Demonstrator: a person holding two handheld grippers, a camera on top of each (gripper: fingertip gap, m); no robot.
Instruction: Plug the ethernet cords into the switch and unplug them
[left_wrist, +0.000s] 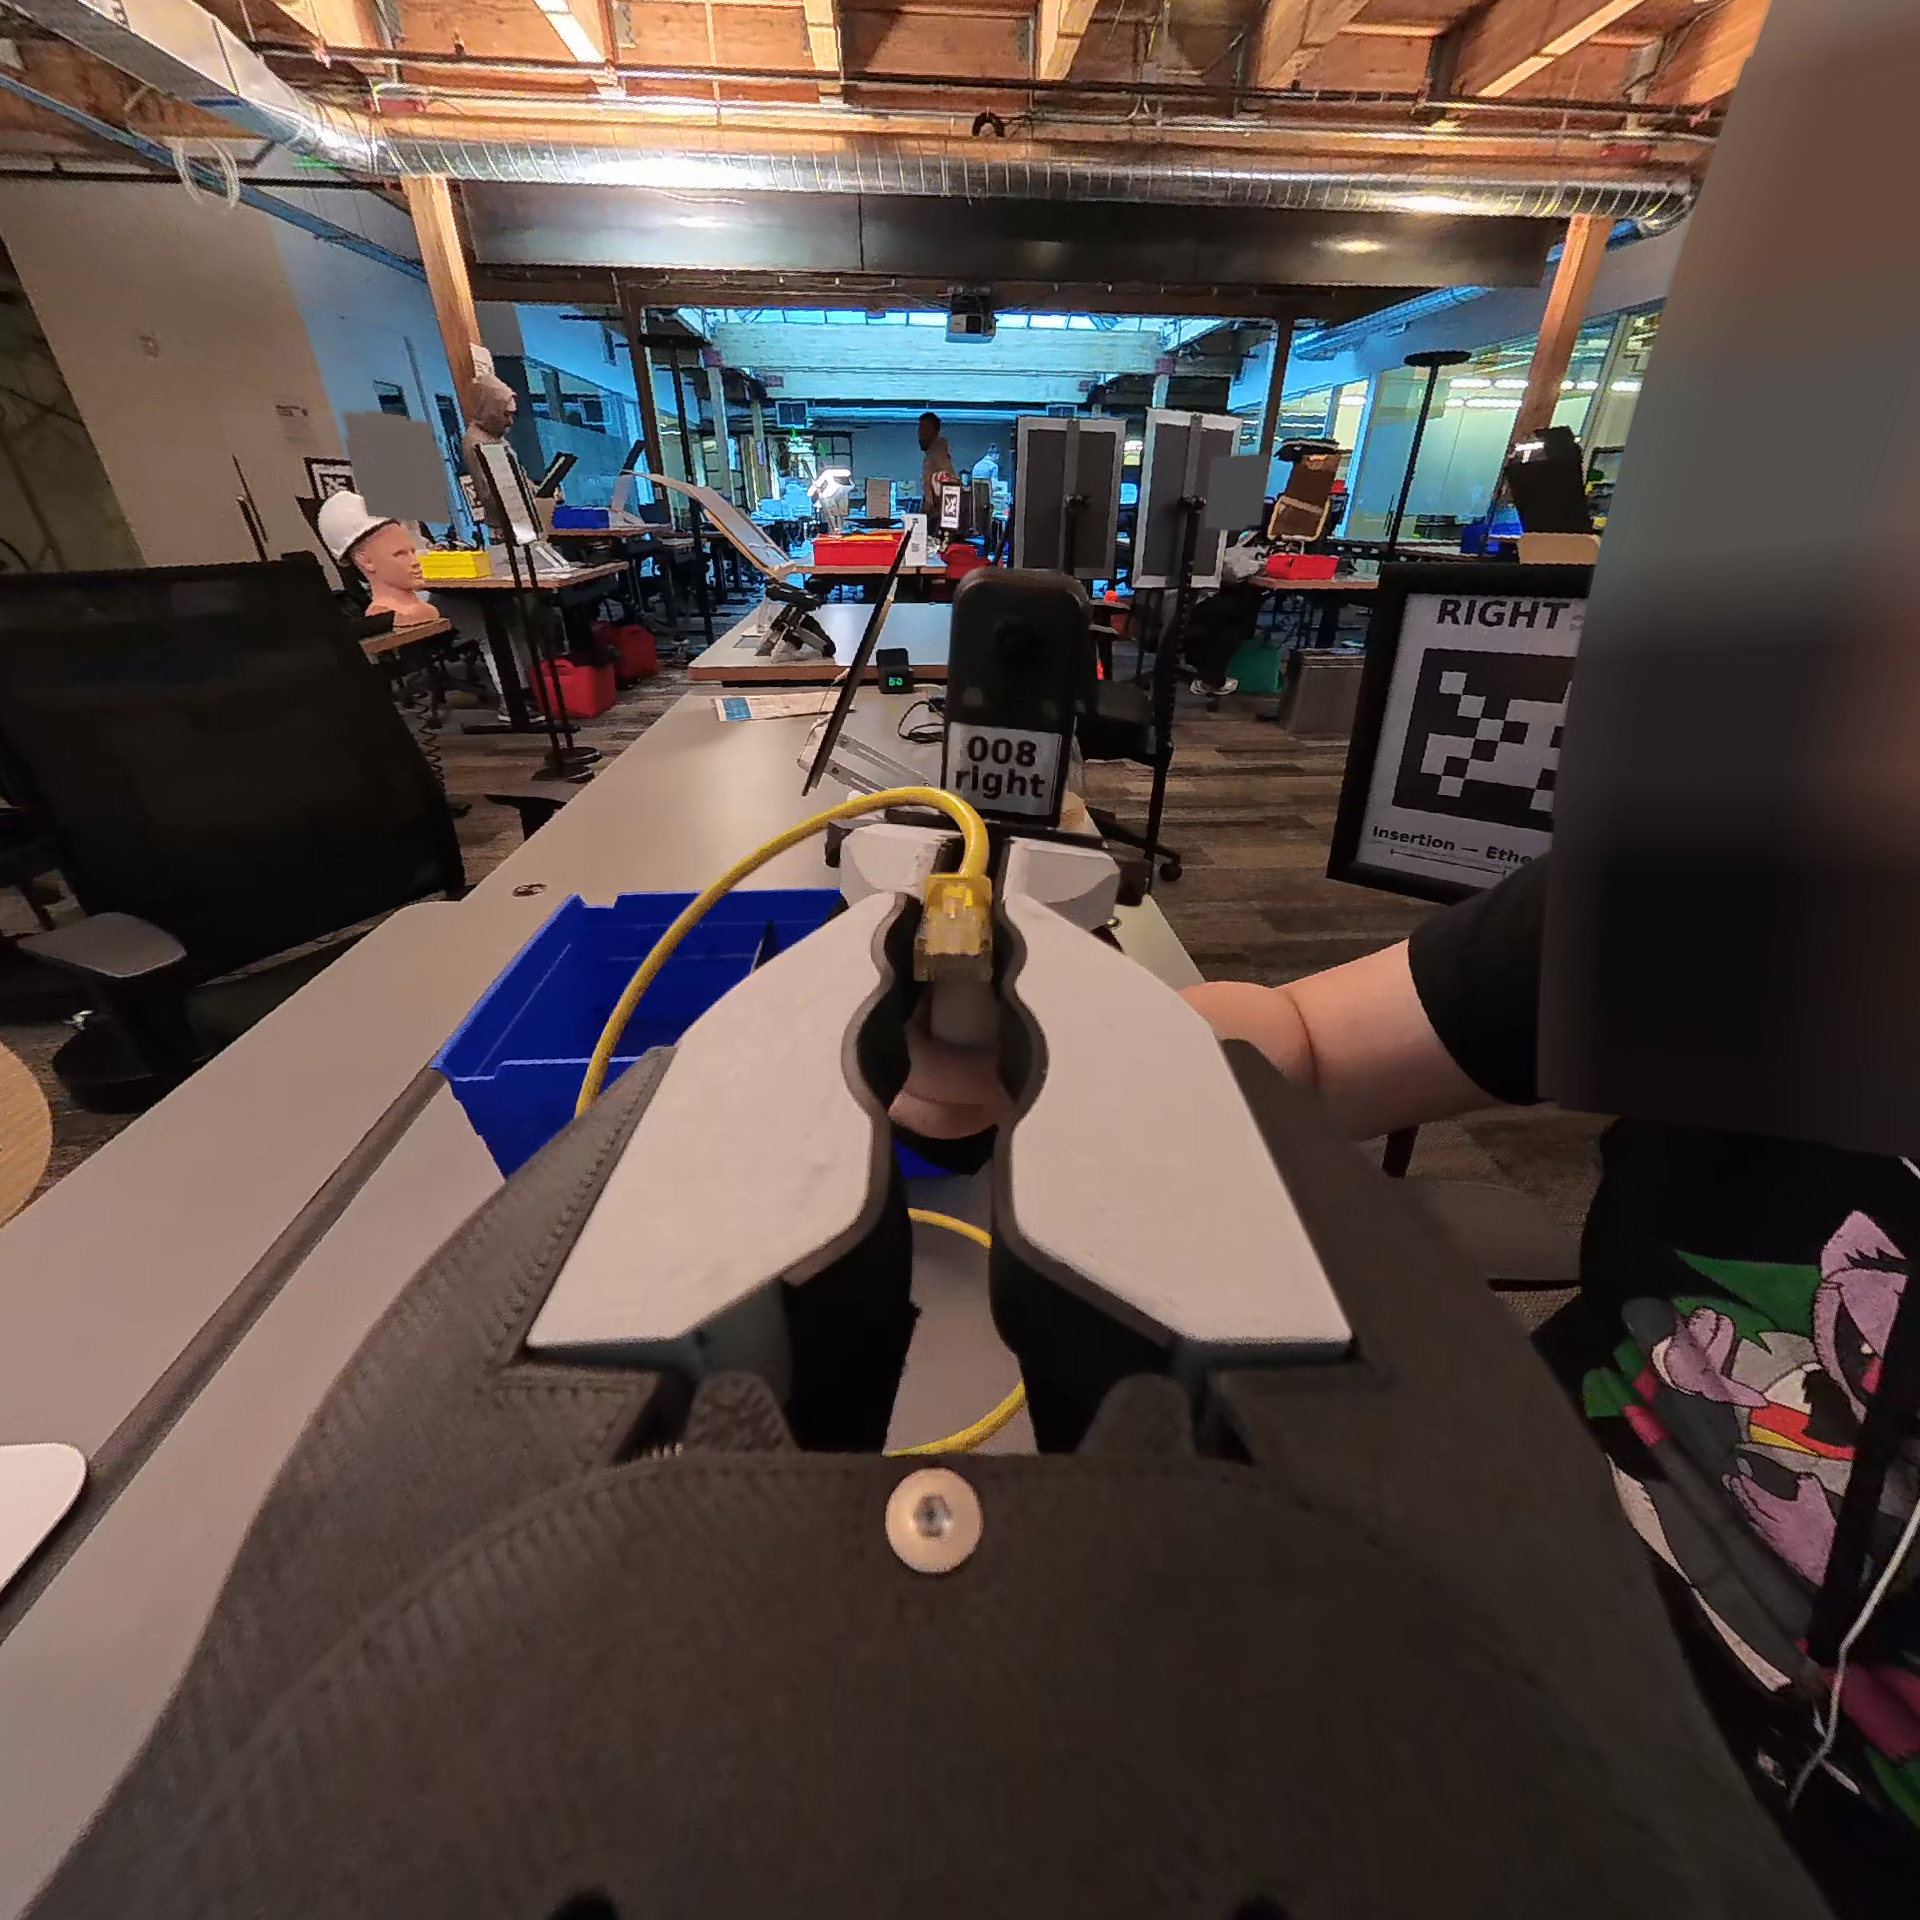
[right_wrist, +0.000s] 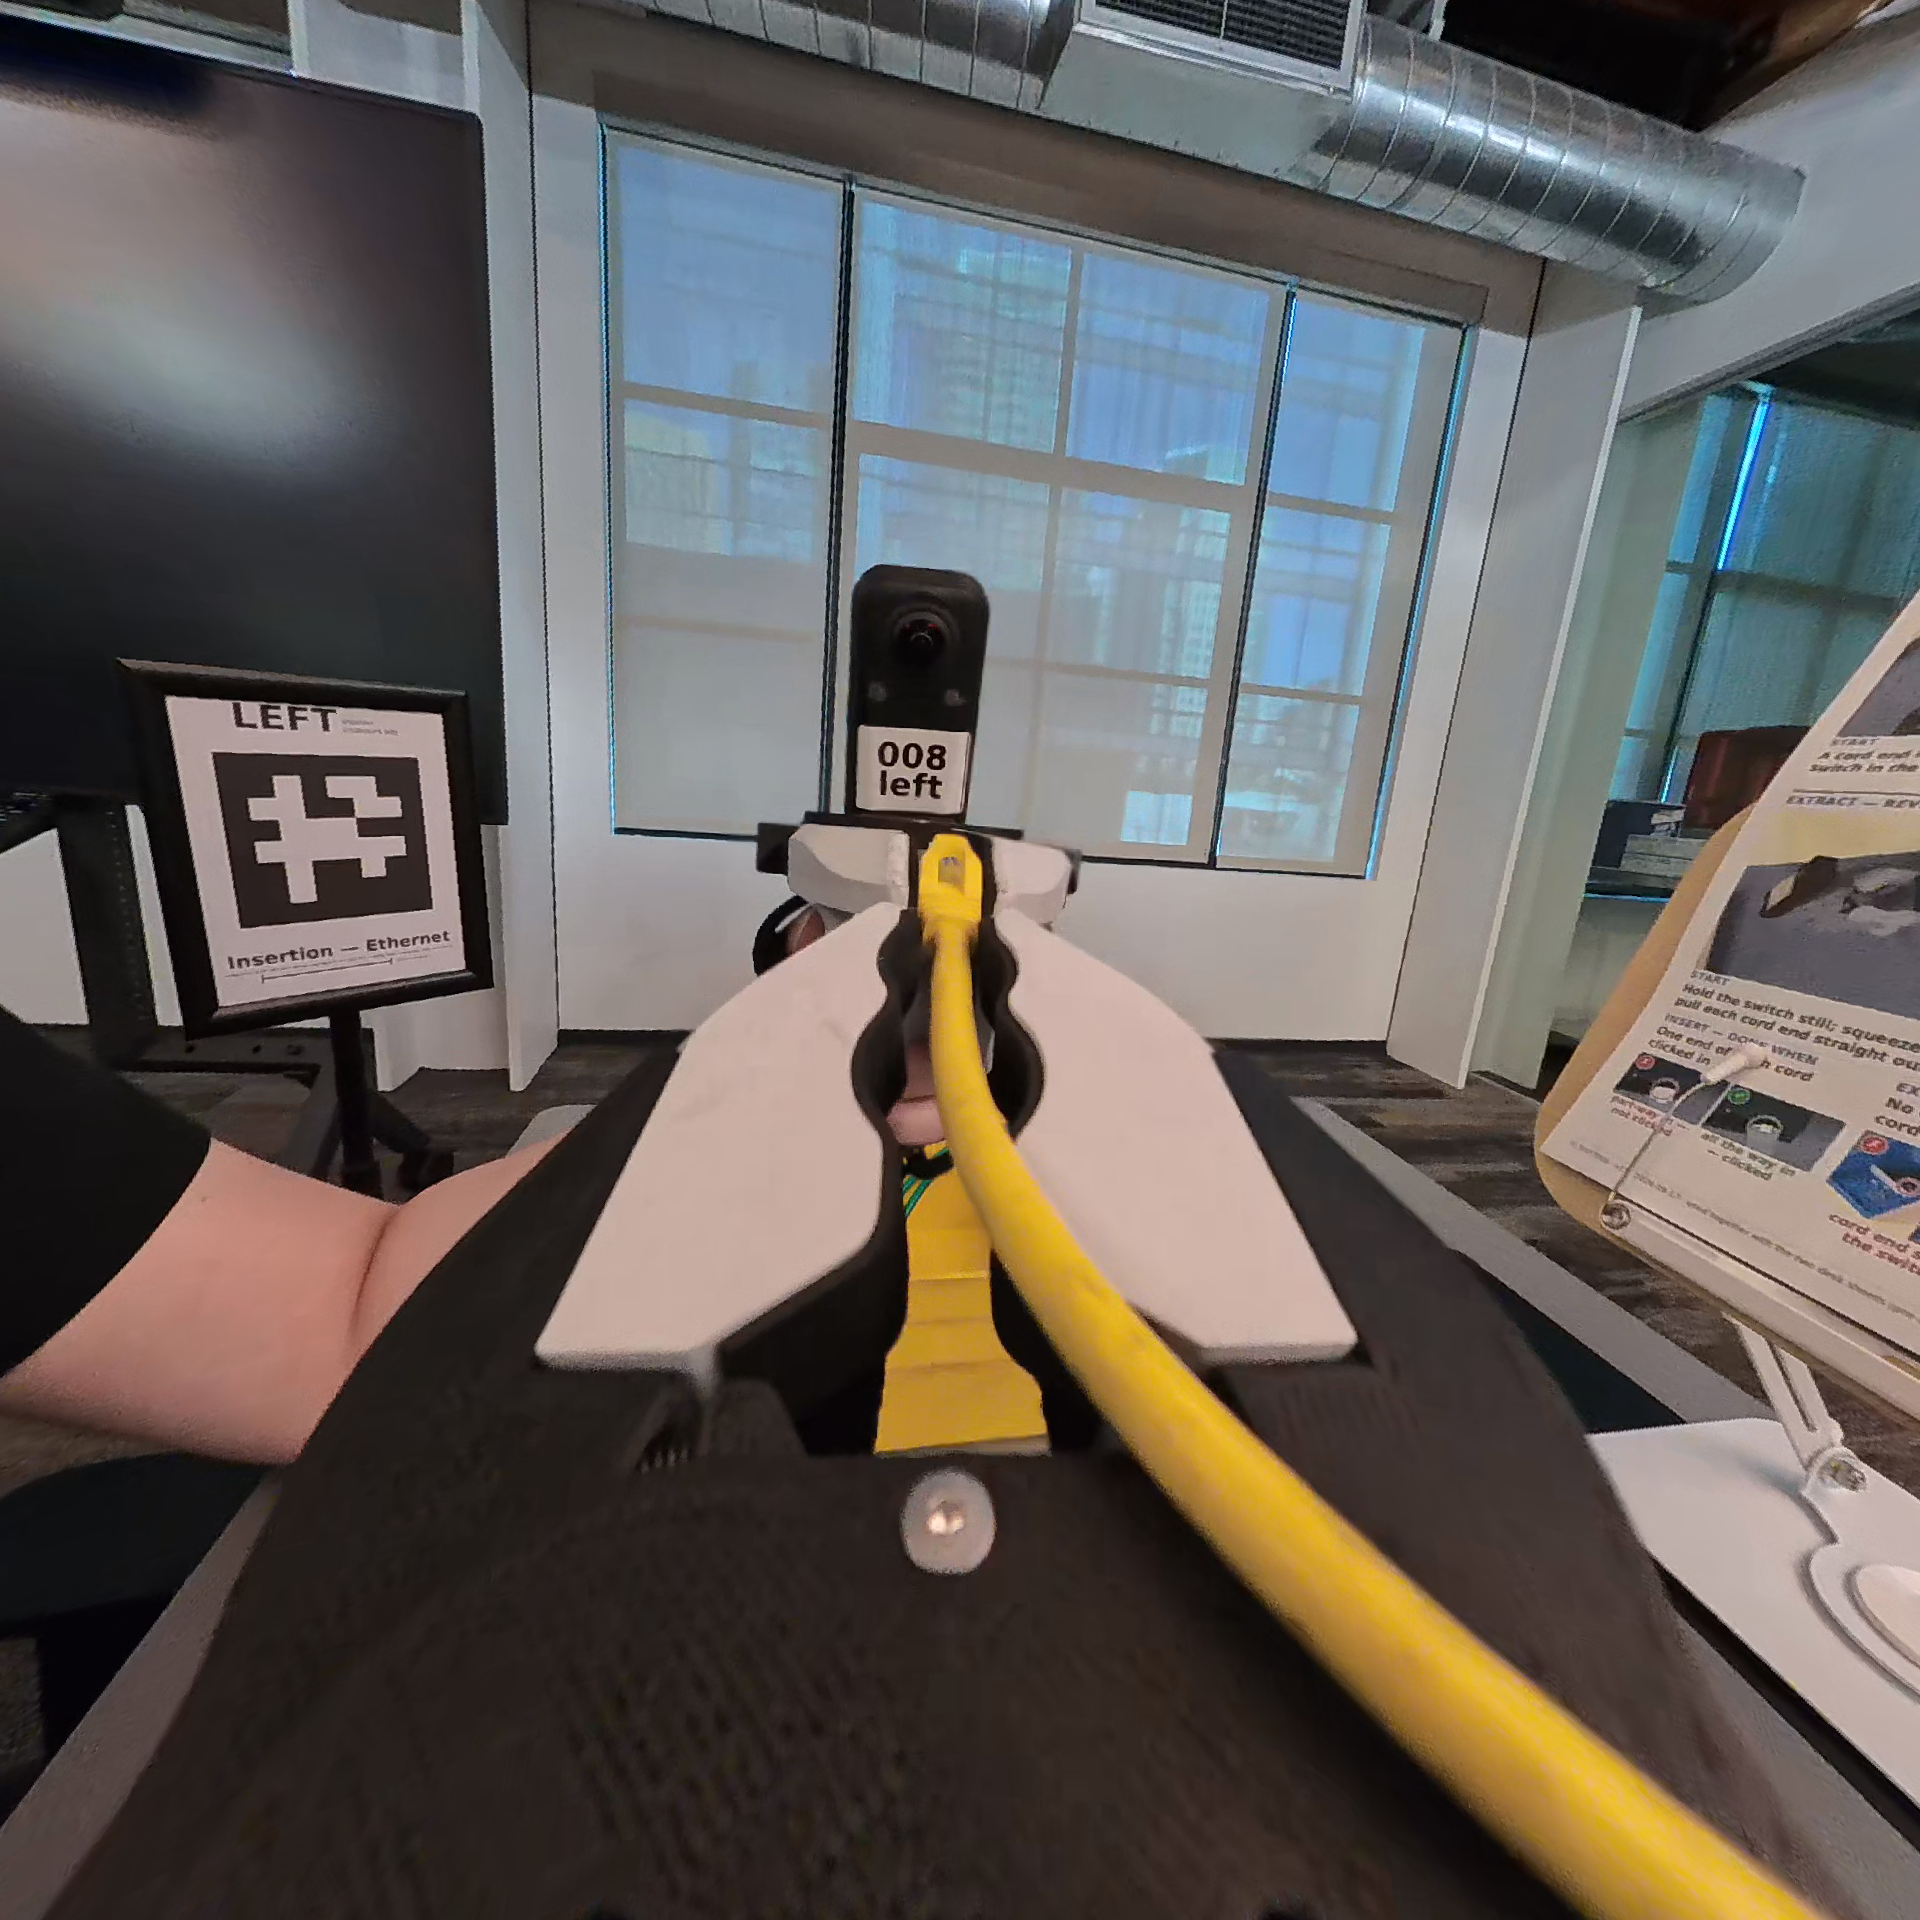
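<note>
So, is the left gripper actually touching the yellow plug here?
Touching. In the left wrist view the yellow plug sits between the left gripper's fingertips, with the dark pads against both of its sides and no gap showing.

Open workshop under bare timber ceiling joists (left_wrist: 727, 42) and a silver duct (left_wrist: 935, 166); grey long desk (left_wrist: 260, 1122), black mesh chair (left_wrist: 208, 727), big gridded window (right_wrist: 1039, 520) in a white wall

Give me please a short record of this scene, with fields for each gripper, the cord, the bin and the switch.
left gripper: shut on the cord's plug
right gripper: shut on the cord just behind the plug
grippers: tip to tip, facing each other
cord: yellow, held in the air by both
bin: blue, on the table
switch: not in view
</note>
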